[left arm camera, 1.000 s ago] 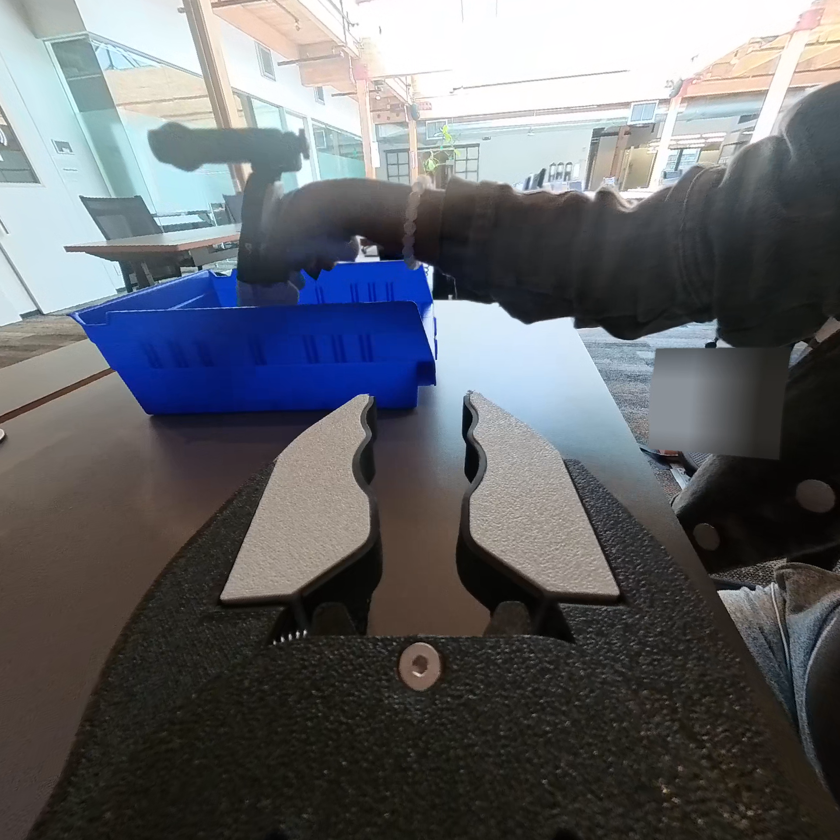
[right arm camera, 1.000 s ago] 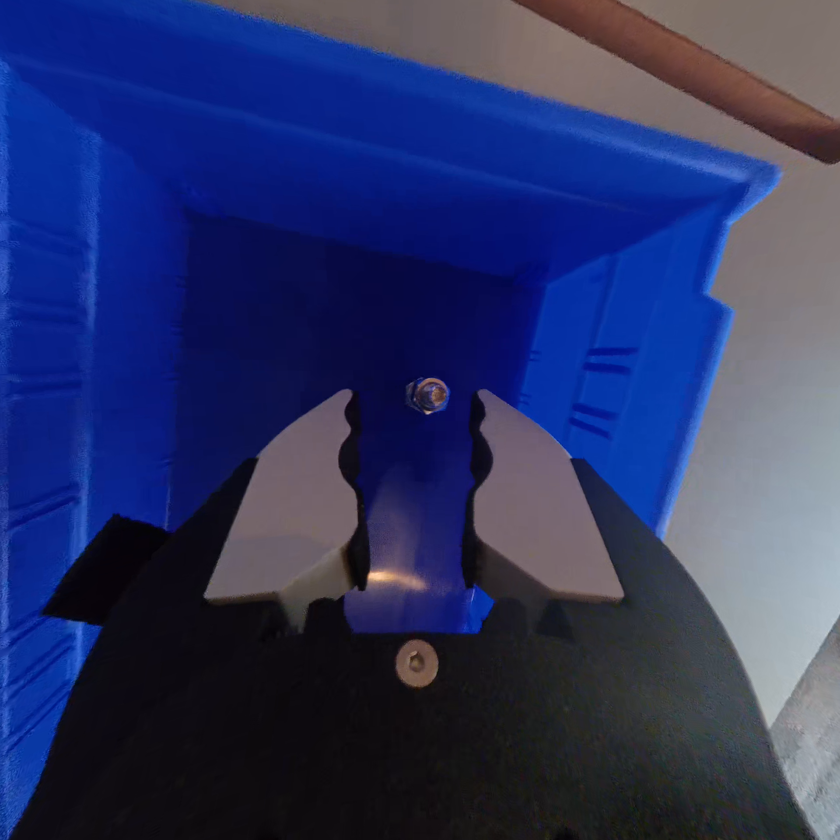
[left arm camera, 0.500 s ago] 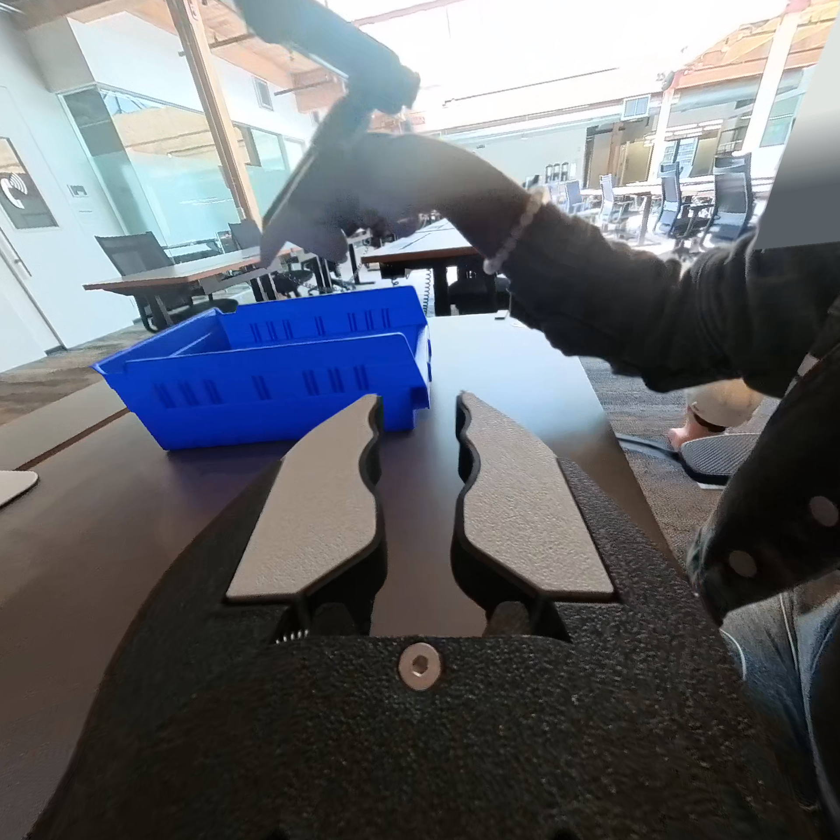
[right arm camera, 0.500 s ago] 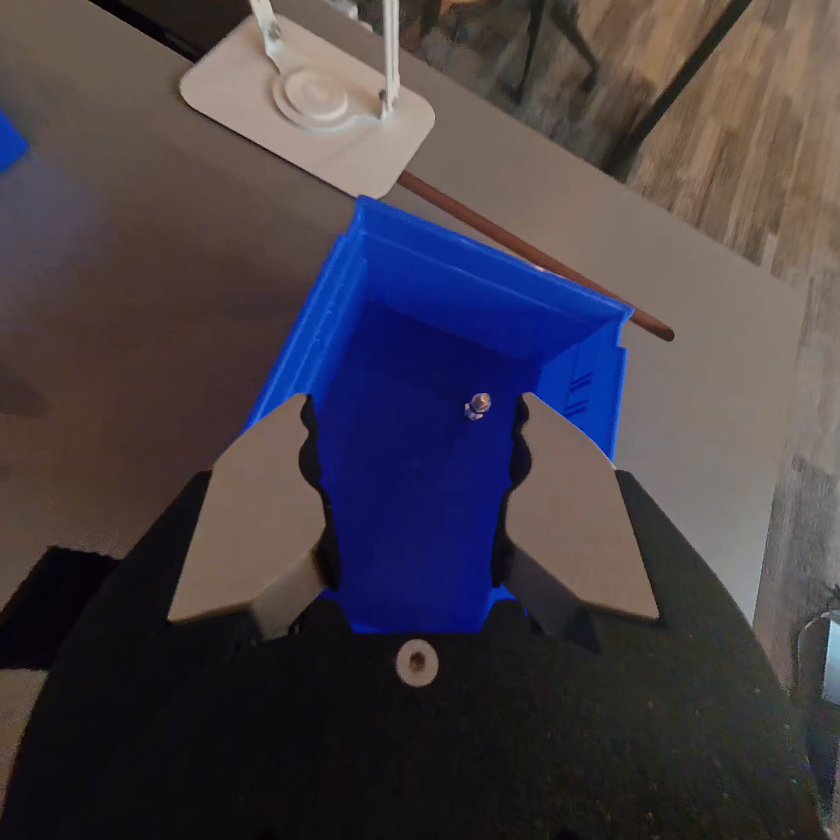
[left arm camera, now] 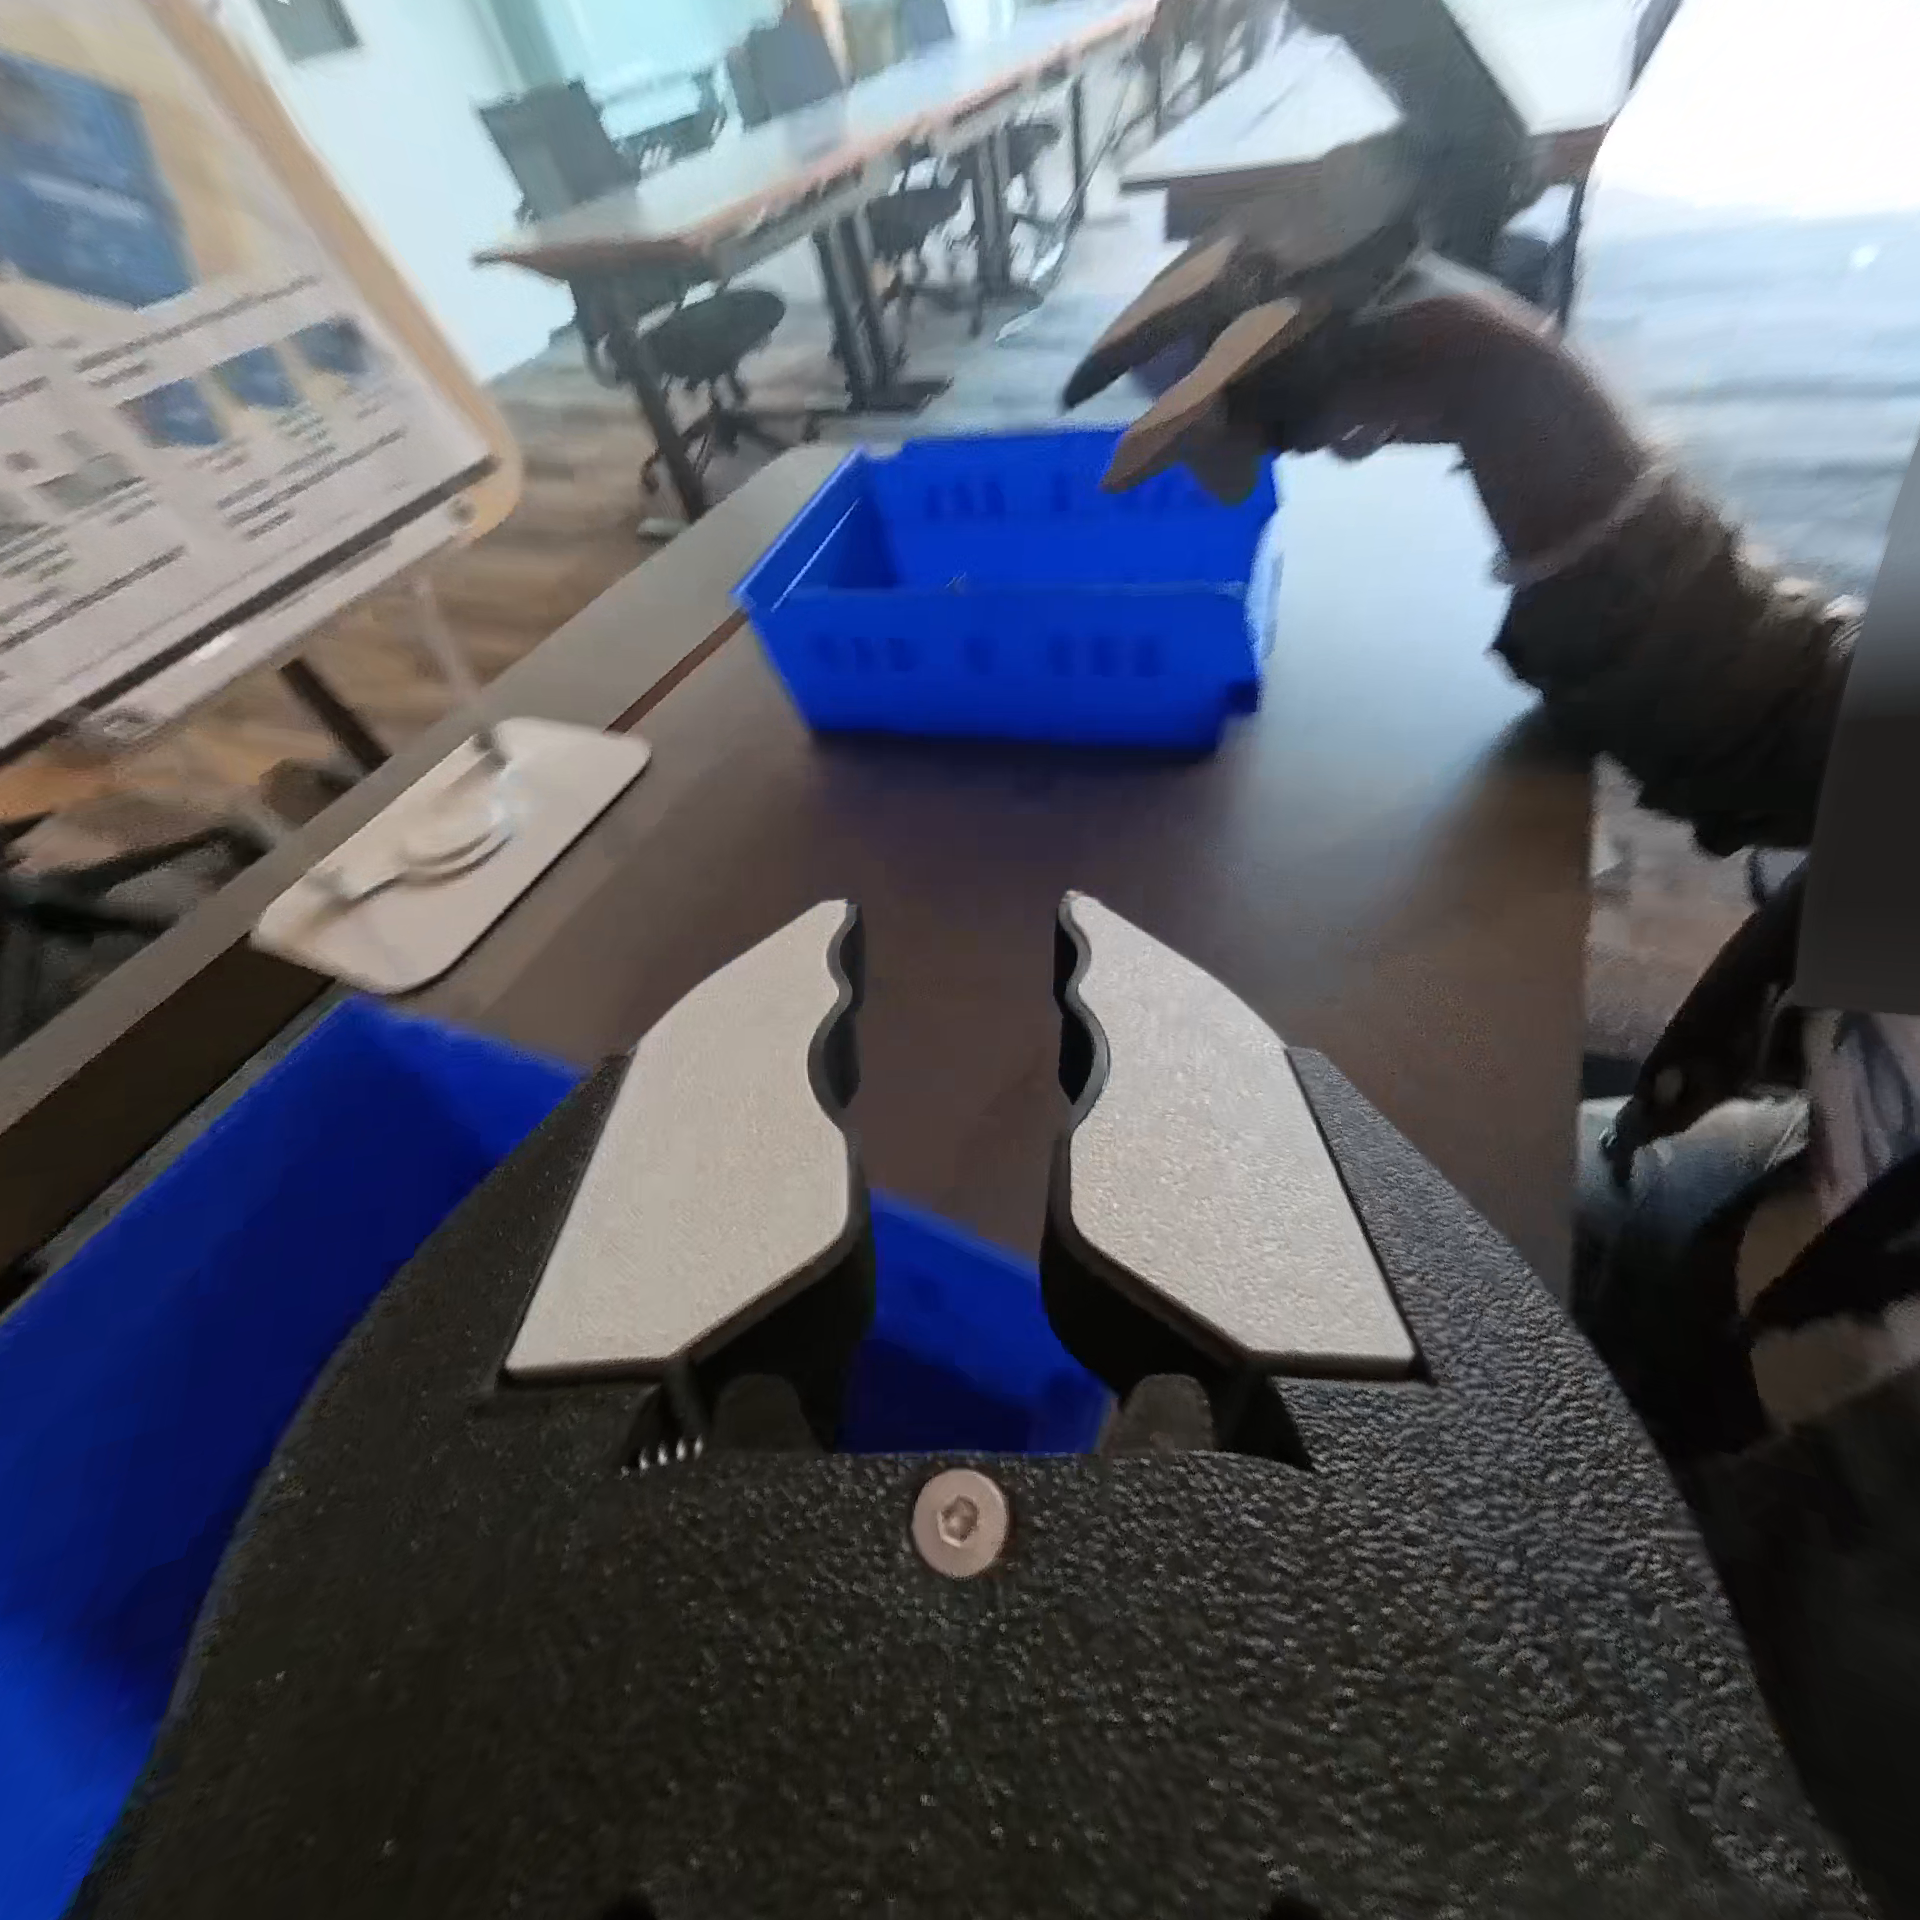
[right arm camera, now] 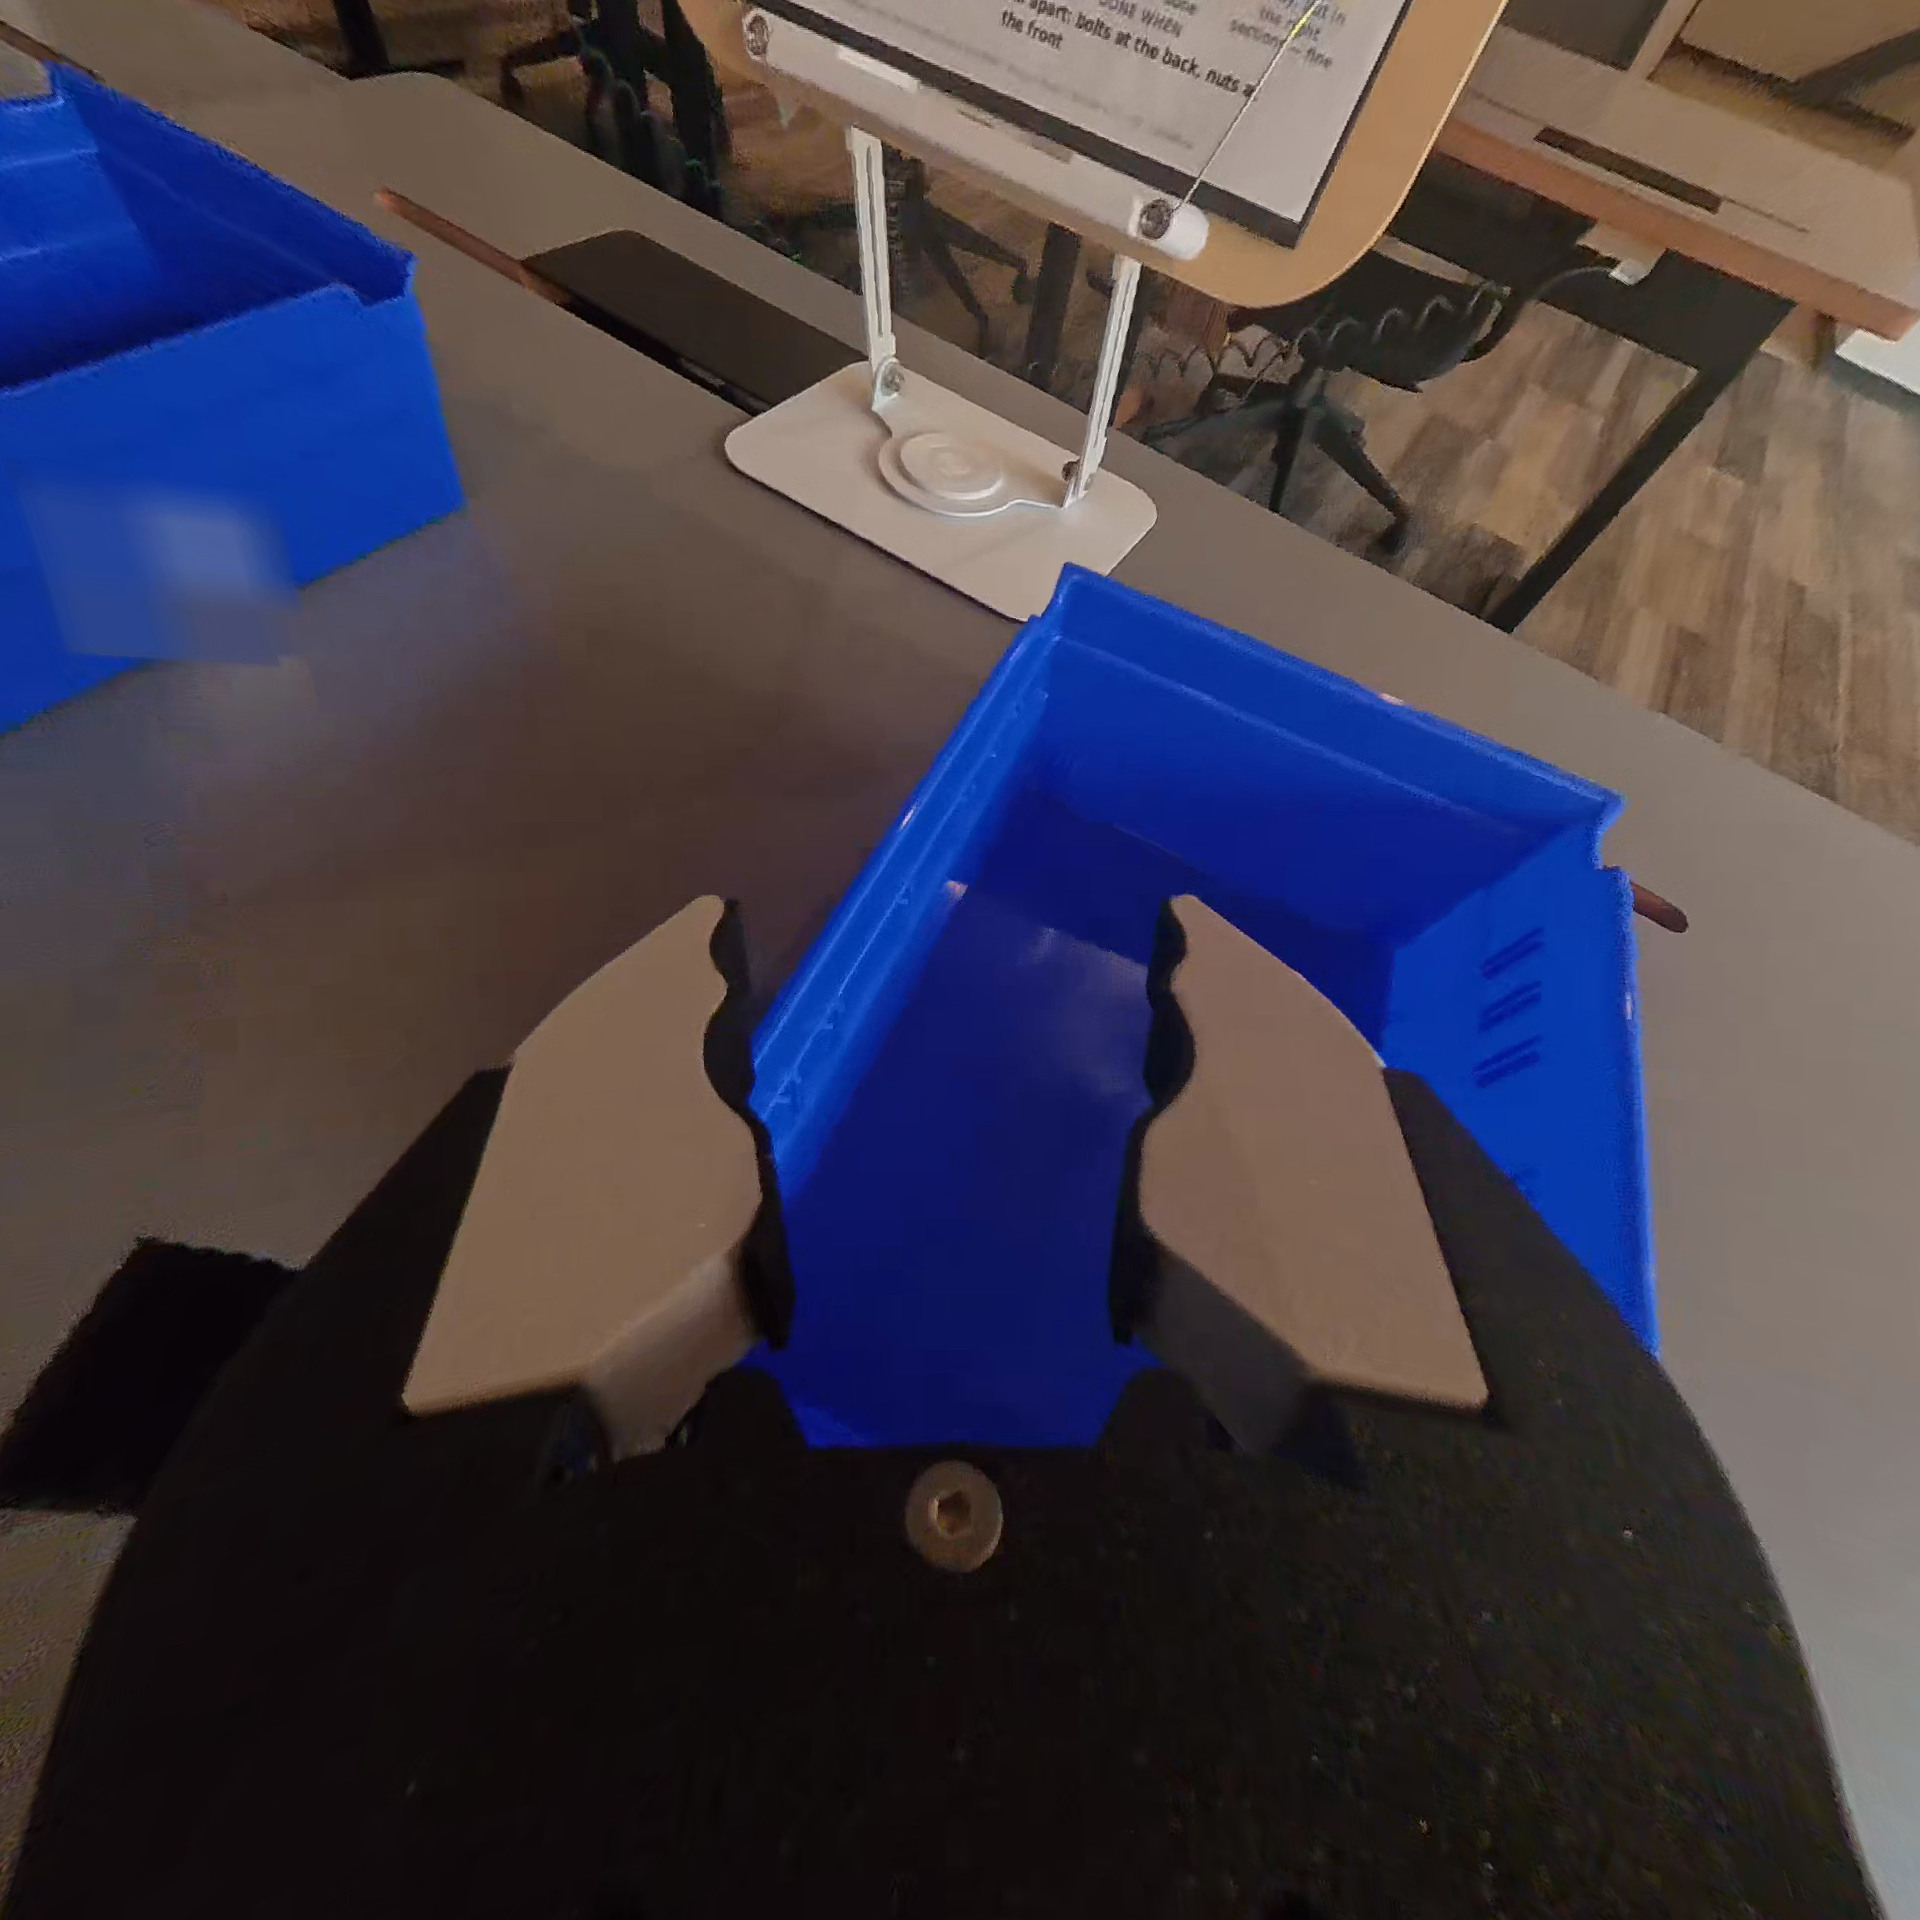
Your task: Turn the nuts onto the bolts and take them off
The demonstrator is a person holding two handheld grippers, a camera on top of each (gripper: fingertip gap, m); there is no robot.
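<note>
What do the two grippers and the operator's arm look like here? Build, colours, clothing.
Both match: the left gripper and right gripper each have a black pebbled body, two flat grey fingers with wavy black inner edges, and one hex-socket screw at centre. The arm wears a dark knit sleeve and a wrist band.

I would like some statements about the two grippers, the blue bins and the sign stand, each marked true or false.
1. The right gripper is open. True.
2. The left gripper grips a bolt. False: it is open and holds nothing.
3. The sign stand is on the table. True.
4. The right gripper is over a red bin. False: the bin below it is blue.
</note>
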